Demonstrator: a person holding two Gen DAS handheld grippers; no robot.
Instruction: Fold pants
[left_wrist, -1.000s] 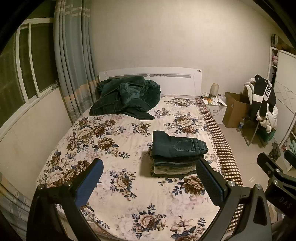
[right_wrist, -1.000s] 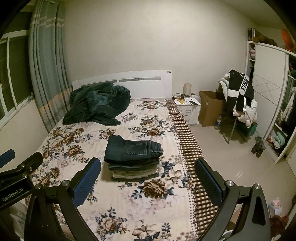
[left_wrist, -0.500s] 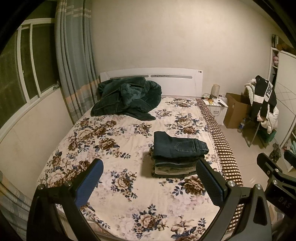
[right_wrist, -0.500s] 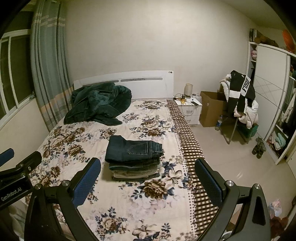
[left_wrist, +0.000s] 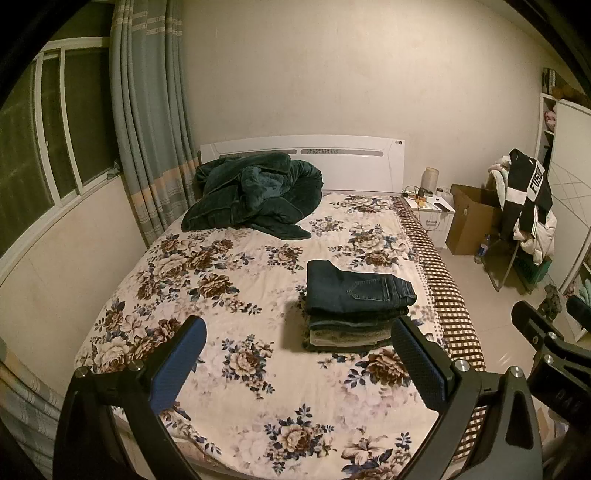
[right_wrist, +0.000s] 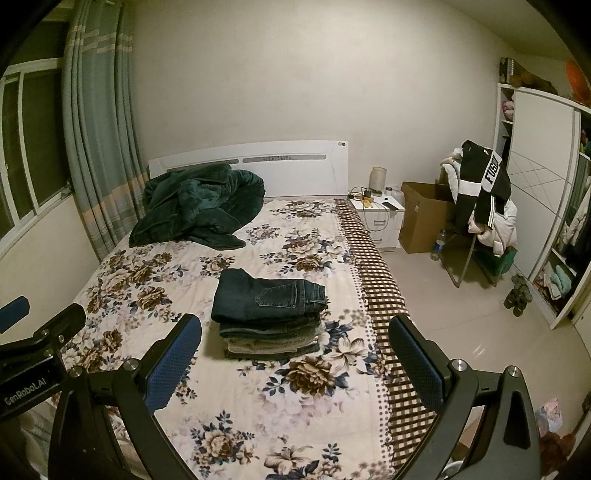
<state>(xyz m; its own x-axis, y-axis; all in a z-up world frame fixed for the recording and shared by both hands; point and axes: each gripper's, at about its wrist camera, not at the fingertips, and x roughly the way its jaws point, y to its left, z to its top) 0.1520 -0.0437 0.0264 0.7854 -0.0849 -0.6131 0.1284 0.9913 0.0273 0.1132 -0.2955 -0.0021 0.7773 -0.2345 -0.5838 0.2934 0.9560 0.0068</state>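
A stack of folded pants (left_wrist: 354, 310) (right_wrist: 267, 317) lies on the floral bed (left_wrist: 229, 302) (right_wrist: 258, 406), with dark blue jeans on top and paler pairs beneath. My left gripper (left_wrist: 299, 365) is held back from the foot of the bed, open and empty. My right gripper (right_wrist: 295, 365) is also open and empty, well short of the stack. Each gripper shows at the edge of the other's view.
A crumpled dark green blanket (left_wrist: 255, 195) (right_wrist: 199, 203) lies by the white headboard. Right of the bed are a nightstand (right_wrist: 376, 214), a cardboard box (right_wrist: 421, 218), a chair heaped with clothes (right_wrist: 480, 206) and a wardrobe (right_wrist: 546, 192). Curtains and a window are on the left.
Both views have shifted slightly; the stack and bed sit a little differently in frame. Both grippers stay open and nothing on the bed has moved.
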